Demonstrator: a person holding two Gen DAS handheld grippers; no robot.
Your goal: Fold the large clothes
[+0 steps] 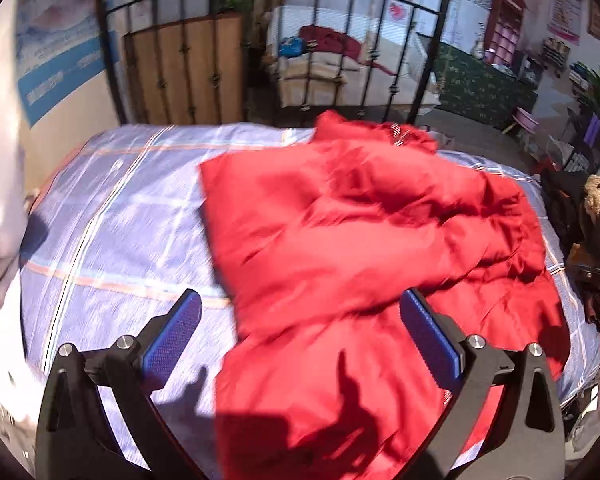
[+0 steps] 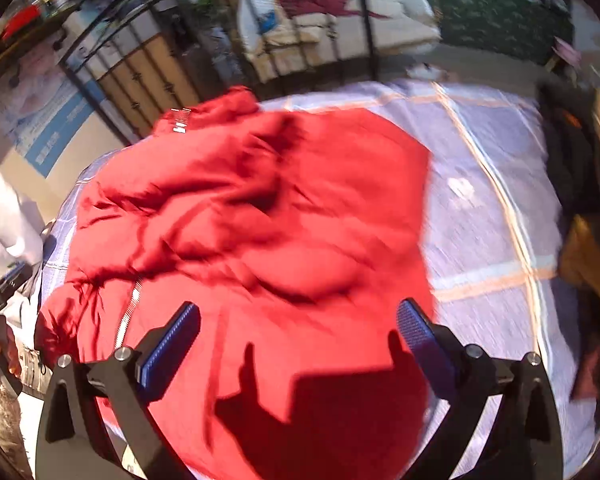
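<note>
Sunlight falls across a bed [image 1: 112, 216] covered in a lavender plaid sheet with orange and white stripes, where a red padded jacket [image 1: 364, 240] lies crumpled. Behind the bed stands a black iron headboard [image 1: 260, 40], with wooden panels [image 1: 184, 68] and a poster-covered wall [image 1: 56, 60] beyond. Both the left gripper [image 1: 300, 344] and the right gripper [image 2: 298, 344] hover above the jacket, jaws spread wide, holding nothing.
</note>
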